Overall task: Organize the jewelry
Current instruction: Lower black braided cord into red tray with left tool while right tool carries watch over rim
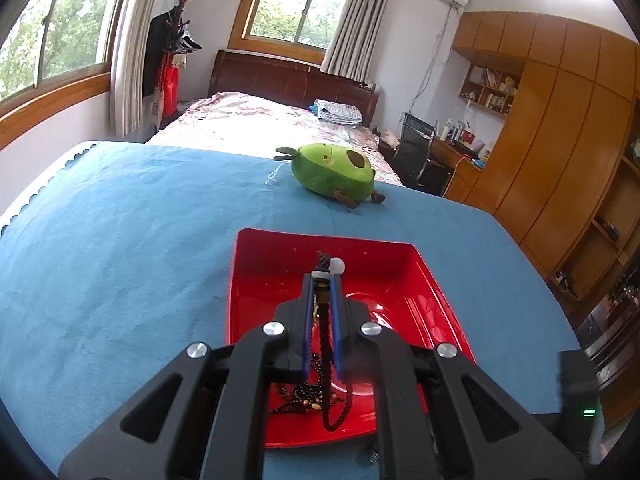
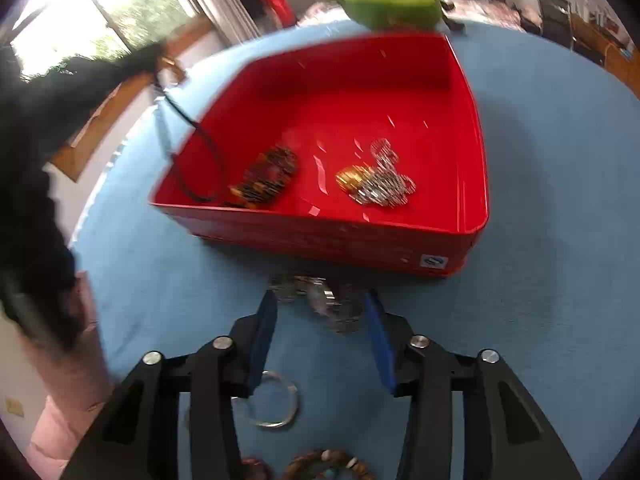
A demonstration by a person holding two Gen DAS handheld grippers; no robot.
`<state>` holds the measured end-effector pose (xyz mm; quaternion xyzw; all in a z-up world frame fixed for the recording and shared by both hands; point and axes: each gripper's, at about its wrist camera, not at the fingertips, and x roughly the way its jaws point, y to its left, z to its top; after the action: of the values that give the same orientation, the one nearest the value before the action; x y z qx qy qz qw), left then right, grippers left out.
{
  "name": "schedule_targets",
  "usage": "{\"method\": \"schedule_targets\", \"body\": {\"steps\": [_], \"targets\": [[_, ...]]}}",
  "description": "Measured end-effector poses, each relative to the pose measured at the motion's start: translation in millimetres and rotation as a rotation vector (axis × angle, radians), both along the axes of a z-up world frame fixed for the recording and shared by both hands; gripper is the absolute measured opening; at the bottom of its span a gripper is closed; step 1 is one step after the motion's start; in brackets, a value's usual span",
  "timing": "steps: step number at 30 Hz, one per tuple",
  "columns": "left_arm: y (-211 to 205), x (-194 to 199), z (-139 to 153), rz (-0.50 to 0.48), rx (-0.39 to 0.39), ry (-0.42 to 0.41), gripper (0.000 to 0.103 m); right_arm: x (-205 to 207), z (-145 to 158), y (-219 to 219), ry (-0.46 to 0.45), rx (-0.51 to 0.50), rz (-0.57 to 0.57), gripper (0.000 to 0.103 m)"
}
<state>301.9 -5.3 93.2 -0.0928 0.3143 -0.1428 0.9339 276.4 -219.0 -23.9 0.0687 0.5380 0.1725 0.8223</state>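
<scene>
A: Shiny red plastic tray (image 2: 460, 216) status?
B: Left gripper (image 1: 322, 276) over it, pinching dark braided bead cord (image 1: 326, 344), hanging vertical.
A: Right gripper (image 2: 320, 312)?
B: Spread, silver metal chain heap (image 2: 320, 300) between tips, tray just beyond.

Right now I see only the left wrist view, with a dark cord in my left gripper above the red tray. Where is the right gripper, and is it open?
Observer: The right gripper is open. It is over a silver chain on the blue cloth, just outside the near wall of the red tray.
Operator: Is other jewelry outside the tray?
Observer: Yes. A silver bangle and a wooden bead bracelet lie on the cloth, nearer to the camera.
Operator: What lies in the tray?
Observer: A heap of gold and silver chain, apart from the dark beads that lie near your dark cord.
</scene>
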Motion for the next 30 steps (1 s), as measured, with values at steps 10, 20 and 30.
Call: {"method": "schedule_targets", "body": {"steps": [10, 20, 30], "targets": [[-1.8, 2.2, -1.4, -0.004, 0.005, 0.006, 0.006, 9.4, -26.7, 15.1, 0.011, -0.042, 0.049, 0.023], [-3.4, 2.9, -3.0, 0.002, 0.002, 0.014, 0.006, -14.4, 13.2, 10.8, -0.058, 0.056, 0.101, 0.012], [-4.5, -1.6, -3.2, 0.004, -0.004, -0.015, 0.006, -11.9, 81.2, -5.6, -0.222, 0.164, 0.068, 0.012]]}}
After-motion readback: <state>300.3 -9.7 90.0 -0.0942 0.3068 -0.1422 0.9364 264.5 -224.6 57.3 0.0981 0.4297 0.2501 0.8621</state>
